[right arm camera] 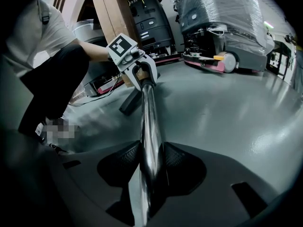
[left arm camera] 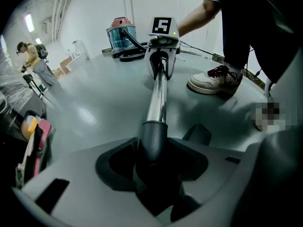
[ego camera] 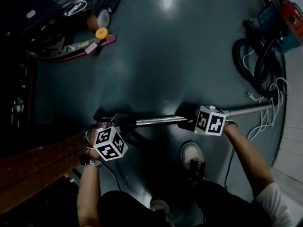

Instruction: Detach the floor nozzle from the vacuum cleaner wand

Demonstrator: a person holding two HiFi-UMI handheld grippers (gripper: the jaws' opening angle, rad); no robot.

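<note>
The chrome wand (ego camera: 161, 121) lies level just above the dark floor, running left to right. My left gripper (ego camera: 114, 127) is shut on the black neck (left arm camera: 152, 138) of the floor nozzle, where the chrome wand (left arm camera: 157, 96) enters it. The nozzle's dark body (ego camera: 105, 116) shows just beyond that gripper, and in the right gripper view a black part of the nozzle (right arm camera: 132, 100) touches the floor. Further along, my right gripper (ego camera: 190, 120) is shut on the bare wand (right arm camera: 148, 141), its ribbed pads against both sides. Each gripper view shows the other gripper at the wand's far end.
A teal and red vacuum canister (ego camera: 280, 17) with a black hose (ego camera: 249, 56) and white cables (ego camera: 271, 109) sits at the right. A white shoe (ego camera: 191, 155) stands near the wand. A wooden beam (ego camera: 38, 161) is at the left, and plastic-wrapped machines (right arm camera: 222, 18) stand behind.
</note>
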